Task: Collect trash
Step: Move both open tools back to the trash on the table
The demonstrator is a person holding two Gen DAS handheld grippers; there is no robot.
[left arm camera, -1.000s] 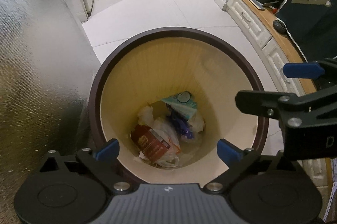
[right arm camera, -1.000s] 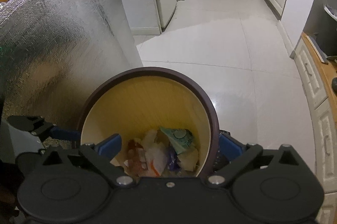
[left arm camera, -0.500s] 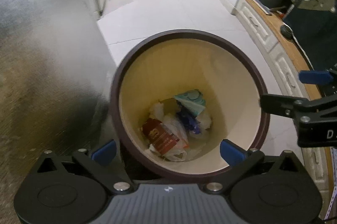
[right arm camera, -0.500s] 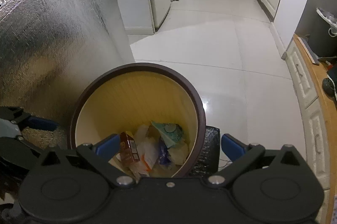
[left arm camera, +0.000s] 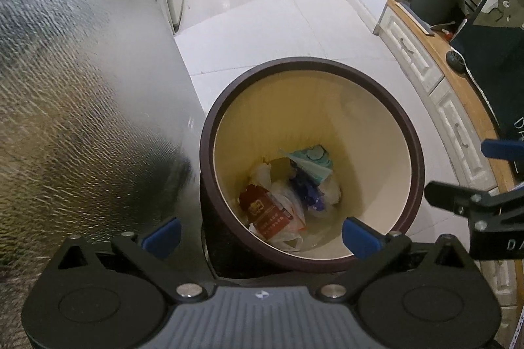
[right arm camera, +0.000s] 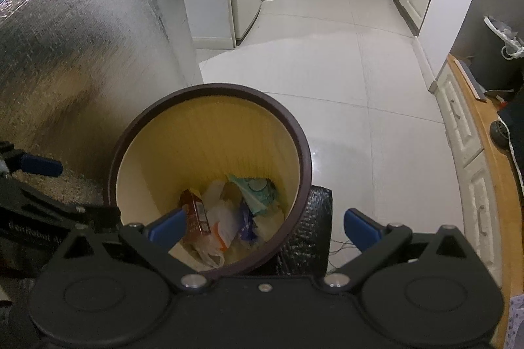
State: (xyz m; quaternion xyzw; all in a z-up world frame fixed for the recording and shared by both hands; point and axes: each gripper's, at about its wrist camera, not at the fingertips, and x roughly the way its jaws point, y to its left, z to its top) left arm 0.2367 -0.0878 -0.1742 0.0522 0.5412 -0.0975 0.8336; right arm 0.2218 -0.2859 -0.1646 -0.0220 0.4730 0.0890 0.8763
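Both tongs (left arm camera: 260, 232) (right arm camera: 263, 226) spread empty above the bin (left arm camera: 416, 152), its trash (left arm camera: 288, 195) partly hidden.

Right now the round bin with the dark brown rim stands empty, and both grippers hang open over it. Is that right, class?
Not quite. The bin is not empty: the left wrist view shows a red carton, a teal packet and plastic bags at the bottom. Both the left gripper and right gripper are open.

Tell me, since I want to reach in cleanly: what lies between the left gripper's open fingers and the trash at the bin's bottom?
In the left wrist view, only the bin's near rim separates the left gripper from the trash.
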